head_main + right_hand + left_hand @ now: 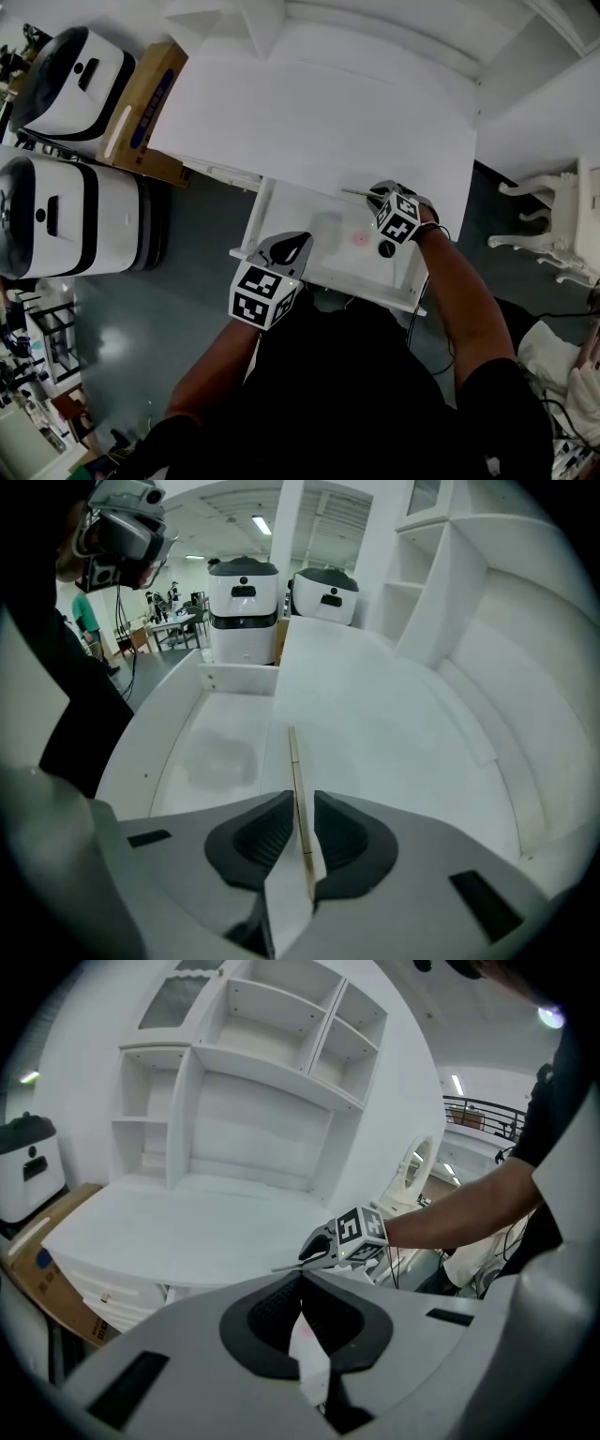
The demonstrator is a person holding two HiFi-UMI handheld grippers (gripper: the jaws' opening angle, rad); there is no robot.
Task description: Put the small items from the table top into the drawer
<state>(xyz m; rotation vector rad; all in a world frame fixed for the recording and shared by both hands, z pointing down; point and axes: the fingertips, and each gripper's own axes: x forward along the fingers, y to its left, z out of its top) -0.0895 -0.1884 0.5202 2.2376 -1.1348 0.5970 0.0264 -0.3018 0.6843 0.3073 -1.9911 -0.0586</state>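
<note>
The white drawer (pixel 281 225) stands pulled out under the white desk top (pixel 309 112). A small pink item (pixel 360 239) and a dark round item (pixel 386 249) lie inside it. My right gripper (pixel 382 199) hovers over the drawer's right back part at the desk edge, shut on a thin wooden stick (pixel 356 193). In the right gripper view the stick (pixel 294 771) runs forward from between the jaws (pixel 298 797), above the drawer (pixel 202 752). My left gripper (pixel 289 251) is at the drawer's front left, shut and empty (pixel 301 1277). It faces the right gripper (pixel 328 1246).
Two white-and-black machines (pixel 56 216) (pixel 70 80) and a cardboard box (pixel 145 112) stand on the floor to the left. A white ornate chair (pixel 553 225) is at the right. An empty white shelf unit (pixel 262 1082) rises at the desk's back.
</note>
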